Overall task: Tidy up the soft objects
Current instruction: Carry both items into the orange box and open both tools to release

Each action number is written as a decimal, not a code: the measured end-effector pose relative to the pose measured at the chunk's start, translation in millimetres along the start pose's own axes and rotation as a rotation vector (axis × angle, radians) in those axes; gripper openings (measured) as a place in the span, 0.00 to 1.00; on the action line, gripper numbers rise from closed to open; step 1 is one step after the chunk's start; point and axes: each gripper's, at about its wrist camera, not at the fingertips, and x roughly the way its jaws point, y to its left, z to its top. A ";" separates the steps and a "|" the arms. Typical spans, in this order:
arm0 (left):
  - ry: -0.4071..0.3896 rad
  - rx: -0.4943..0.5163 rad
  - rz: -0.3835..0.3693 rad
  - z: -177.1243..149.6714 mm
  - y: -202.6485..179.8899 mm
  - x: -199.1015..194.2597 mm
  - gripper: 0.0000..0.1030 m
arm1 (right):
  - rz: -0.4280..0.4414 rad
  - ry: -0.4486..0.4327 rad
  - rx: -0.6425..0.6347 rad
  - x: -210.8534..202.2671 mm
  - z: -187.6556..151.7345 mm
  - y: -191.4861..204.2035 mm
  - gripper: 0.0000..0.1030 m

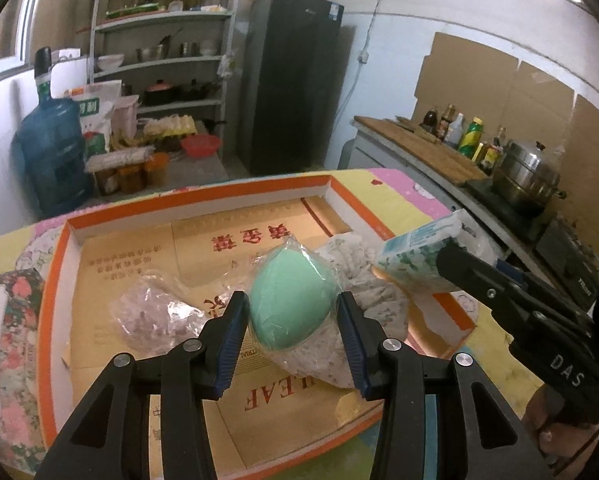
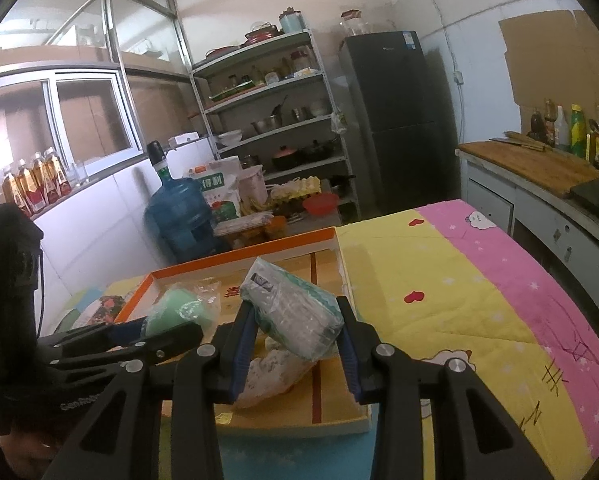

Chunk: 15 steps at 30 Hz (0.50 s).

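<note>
both jaws are loaded, left gripper point(image 1: 292, 334) clamping the green sponge point(image 1: 289, 304) and right gripper point(image 2: 297, 346) the tissue pack point(image 2: 295, 312), both hanging right over the box point(image 1: 259, 194).

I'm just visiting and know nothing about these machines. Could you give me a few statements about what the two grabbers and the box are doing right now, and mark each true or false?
1. The left gripper holds a green egg-shaped sponge in clear wrap between its jaws. True.
2. The right gripper is empty. False: its jaws are closed on a wrapped tissue pack.
3. The orange-rimmed box is empty. False: a clear plastic bag and a pale patterned bundle lie in it.
4. The box sits on a yellow and pink cloth. True.
5. Both held items hang above the box. True.
</note>
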 end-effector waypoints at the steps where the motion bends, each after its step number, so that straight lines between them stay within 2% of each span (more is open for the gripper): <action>1: 0.007 -0.004 0.001 -0.1 0.3 3.0 0.46 | -0.006 0.002 -0.009 1.4 -0.4 0.5 0.37; 11: 0.055 -0.016 -0.003 -3.8 -0.4 21.9 0.47 | 0.017 0.039 -0.006 12.5 -3.9 -0.9 0.38; 15: 0.058 -0.020 -0.008 -3.5 -1.0 22.8 0.51 | 0.026 0.046 -0.005 13.3 -5.3 -0.5 0.39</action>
